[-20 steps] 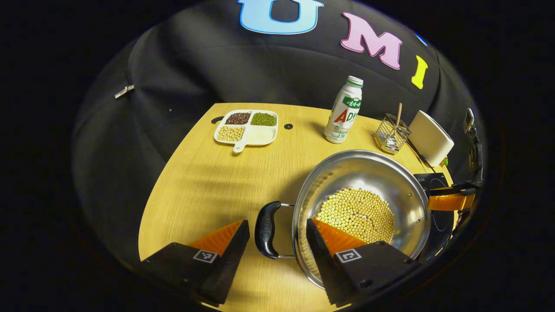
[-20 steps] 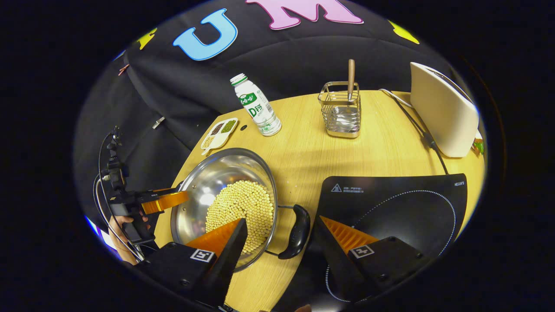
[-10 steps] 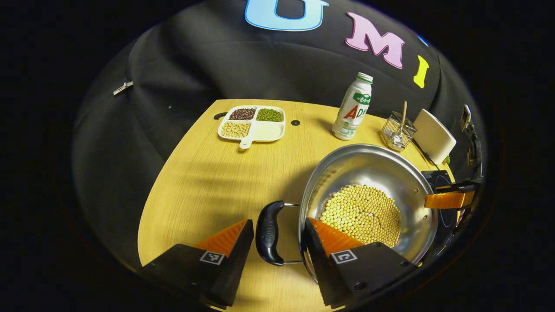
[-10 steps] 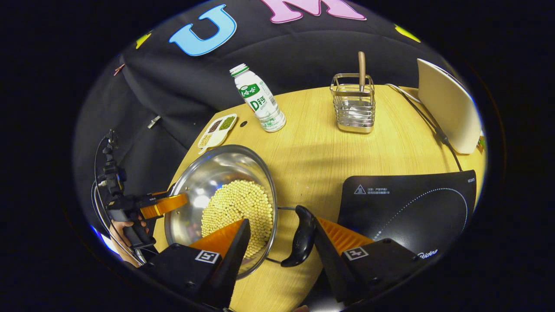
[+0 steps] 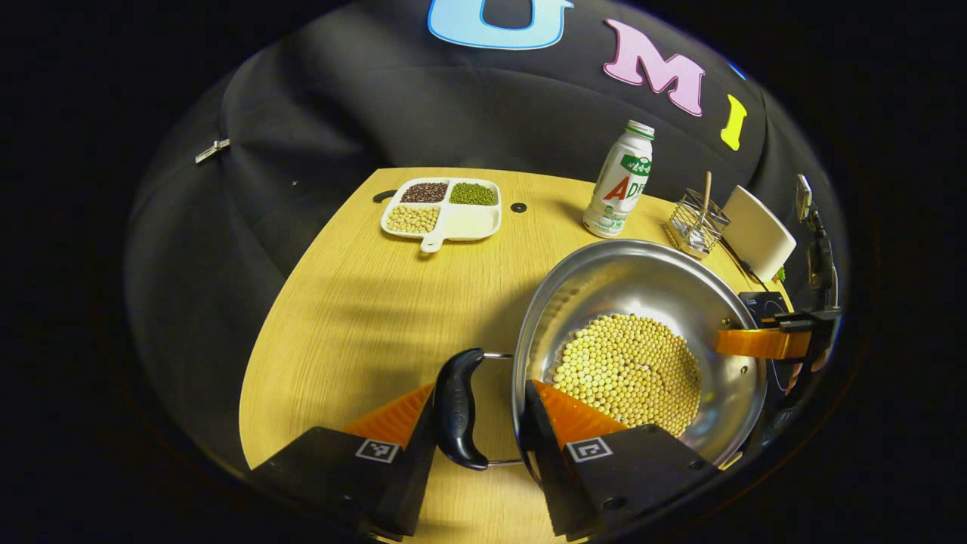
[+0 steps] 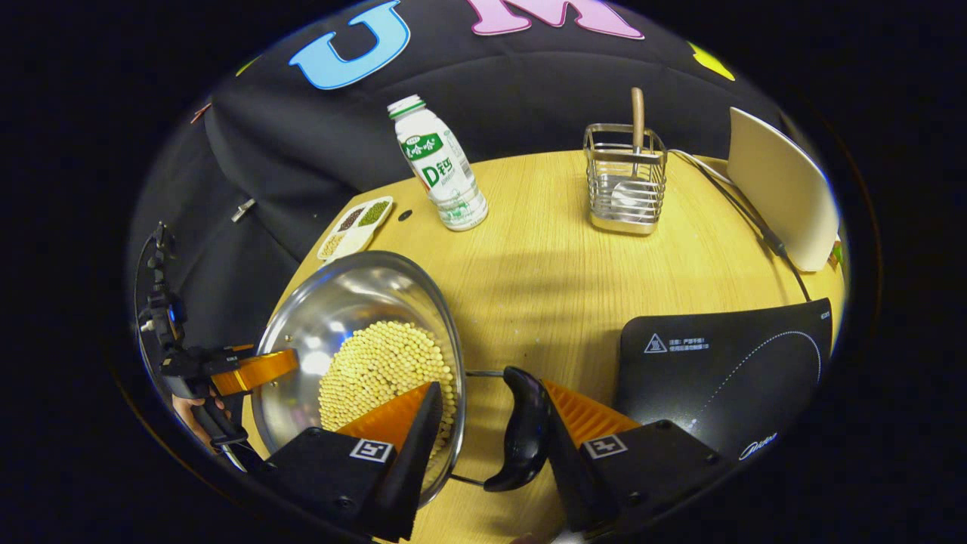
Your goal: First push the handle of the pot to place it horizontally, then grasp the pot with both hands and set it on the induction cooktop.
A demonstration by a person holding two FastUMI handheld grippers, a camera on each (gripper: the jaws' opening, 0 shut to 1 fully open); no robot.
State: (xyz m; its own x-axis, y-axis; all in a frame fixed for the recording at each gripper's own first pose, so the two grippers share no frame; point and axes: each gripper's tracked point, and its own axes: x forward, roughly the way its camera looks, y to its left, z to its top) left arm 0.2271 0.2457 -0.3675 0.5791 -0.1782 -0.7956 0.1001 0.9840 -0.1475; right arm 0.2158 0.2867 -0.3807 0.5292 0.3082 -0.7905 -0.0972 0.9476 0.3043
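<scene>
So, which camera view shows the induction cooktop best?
The right gripper view: the induction cooktop lies broad on the table, with its dotted ring and printed marks visible. In the left gripper view, a small dark corner peeks out behind the pot.

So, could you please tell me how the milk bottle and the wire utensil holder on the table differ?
The milk bottle is a closed white container with a cap and a printed label; the wire utensil holder is an open metal basket you can see through. The bottle is round and the taller body; the holder is boxy, with a wooden-handled utensil sticking out. Both stand upright near the table's far edge.
</scene>
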